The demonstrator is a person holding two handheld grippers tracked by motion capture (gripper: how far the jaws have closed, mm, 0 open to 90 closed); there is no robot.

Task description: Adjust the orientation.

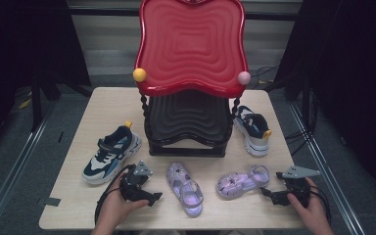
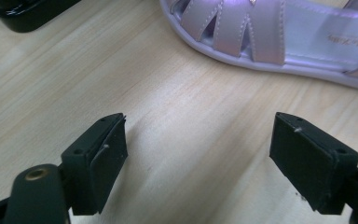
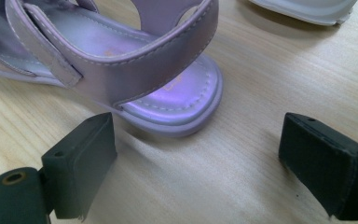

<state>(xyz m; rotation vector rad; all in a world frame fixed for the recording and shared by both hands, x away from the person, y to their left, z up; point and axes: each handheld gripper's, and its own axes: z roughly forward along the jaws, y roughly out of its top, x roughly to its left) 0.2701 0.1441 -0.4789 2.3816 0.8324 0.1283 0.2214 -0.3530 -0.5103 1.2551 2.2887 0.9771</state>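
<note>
left gripper (image 2: 200,158): jaws spread, left sandal (image 2: 270,32) just ahead | right gripper (image 3: 198,163): spread, right sandal (image 3: 121,60) heel near

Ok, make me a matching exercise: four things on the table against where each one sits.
Things:
1. left sandal
2. right sandal
3. left sneaker
4. rack

Places:
A. back middle of the table
B. just ahead of the right gripper
C. left of the rack, near the table's left edge
D. just right of the left gripper

Pairs: 1-D, 2-B, 3-C, 4-A
</note>
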